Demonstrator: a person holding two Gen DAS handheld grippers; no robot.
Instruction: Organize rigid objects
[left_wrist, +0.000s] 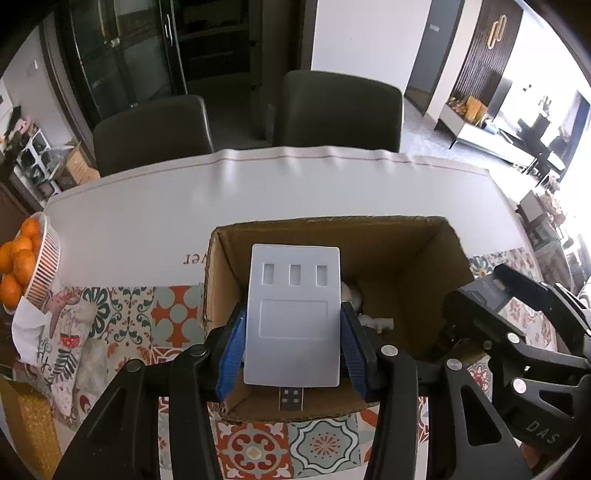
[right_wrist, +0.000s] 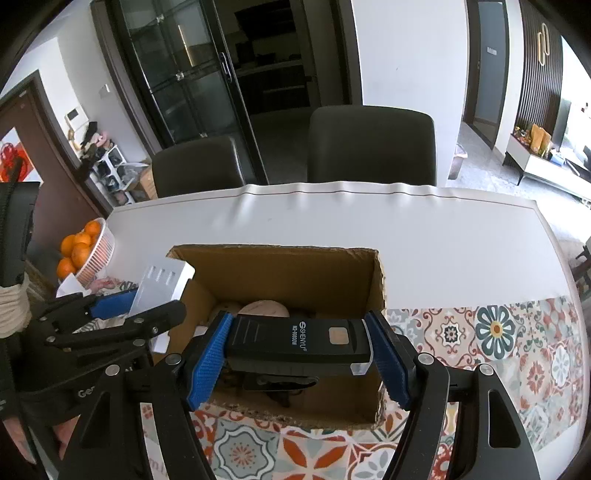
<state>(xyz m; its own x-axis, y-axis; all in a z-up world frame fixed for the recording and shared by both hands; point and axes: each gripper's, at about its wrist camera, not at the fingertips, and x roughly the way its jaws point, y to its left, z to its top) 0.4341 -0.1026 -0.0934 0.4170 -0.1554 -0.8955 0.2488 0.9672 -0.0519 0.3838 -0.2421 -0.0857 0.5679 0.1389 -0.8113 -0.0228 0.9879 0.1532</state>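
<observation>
The left hand-held gripper (left_wrist: 293, 349) pinches a flat white plastic plate (left_wrist: 293, 317) by its two long edges, blue pads (left_wrist: 232, 354) pressed against either side. The plate has three small rectangular slots near its top and a larger recessed panel below, and it hangs over the open cardboard box (left_wrist: 406, 254). Just under the plate's lower edge, a small dark square marker shows.

The right hand-held gripper (right_wrist: 299, 354) clamps a black device (right_wrist: 299, 341) sideways between its blue pads (right_wrist: 207, 365), also above the box (right_wrist: 277, 266). White lettering on the device reads "SHENYU", with a smaller model line beneath it that seems to read "MZ-9980OW" — the small print is not sharp. A pale square patch sits on its face. Below it, in the box, lie a rounded pinkish thing and some dark items, too shadowed to name.

The box stands on a table (right_wrist: 424, 240) — the near part covered by a cloth (right_wrist: 517, 343) with red, teal and white tile patterns, the far part plain white. Upside-down letters on the white surface read "ver" beside the box in the left view. A white basket of oranges (right_wrist: 83, 254) sits at the table's left edge. Two dark chairs (right_wrist: 371, 144) stand behind the table, before a glass-fronted black cabinet (right_wrist: 173, 74) and white walls.
</observation>
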